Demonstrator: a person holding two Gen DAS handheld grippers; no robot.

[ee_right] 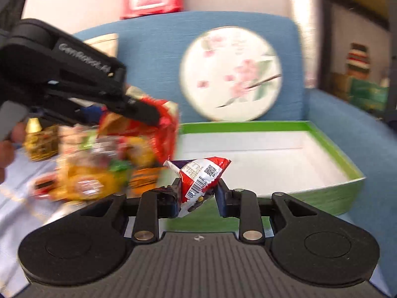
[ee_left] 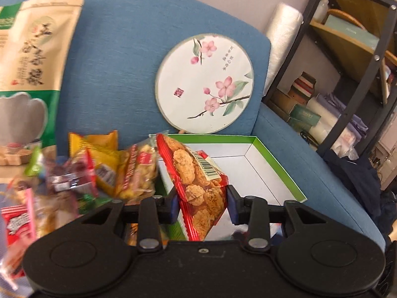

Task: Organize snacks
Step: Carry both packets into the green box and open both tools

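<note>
My left gripper (ee_left: 202,204) is shut on a red packet of golden fried snacks (ee_left: 196,186), held upright over the near left corner of the green-rimmed white box (ee_left: 278,164). My right gripper (ee_right: 197,195) is shut on a small red and white snack packet with a barcode (ee_right: 198,178), lifted in front of the same box (ee_right: 347,164). In the right wrist view the left gripper (ee_right: 151,118) shows at upper left, blurred, with its red packet (ee_right: 166,124). A heap of mixed snack packets (ee_left: 99,171) lies left of the box.
The box sits on a blue sofa (ee_left: 129,62) with a round flower-painted fan (ee_left: 204,83) leaning on its backrest. A tall beige and green pouch (ee_left: 29,74) stands at left. A black shelf rack (ee_left: 359,62) with boxes and bags is at right.
</note>
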